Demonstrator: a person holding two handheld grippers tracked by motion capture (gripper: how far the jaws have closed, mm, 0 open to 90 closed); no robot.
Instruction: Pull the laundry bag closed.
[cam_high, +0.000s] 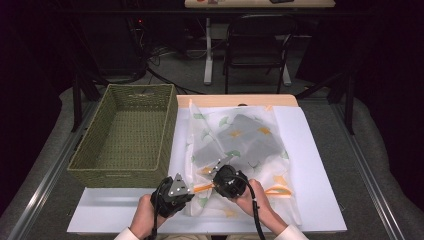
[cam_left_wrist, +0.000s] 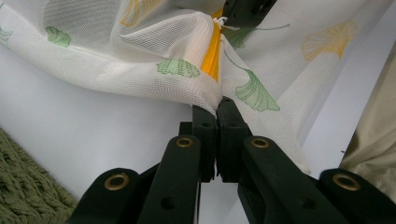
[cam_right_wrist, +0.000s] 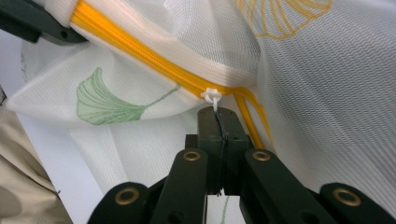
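- The right hand-held gripper (cam_right_wrist: 218, 112) has its jaws pressed together on the small white zipper pull (cam_right_wrist: 211, 96) of the mesh bag (cam_high: 235, 150)
- The left hand-held gripper (cam_left_wrist: 217, 105) pinches the bag's corner, its jaws pressed tight on the white mesh by the end of the yellow zipper (cam_right_wrist: 140, 53)
- The bag lies on the white worktop (cam_high: 310, 165), near the front edge, just right of the green woven basket (cam_high: 125, 135)
- To do this step well, I think the left one should hold the corner firm, so the mesh stays tight
- The right one should pull the tab straight along the yellow line, slow and even, so the mesh does not bunch or catch in the teeth
- The pull is tiny, so the grip could slip off
- Grey things (cam_high: 245, 135) lie inside the bag, but the mesh blurs them and I cannot tell what they are
- I cannot tell how far the zipper is open, since folds cover part of it
- From the high view the hands cover the pinch spots
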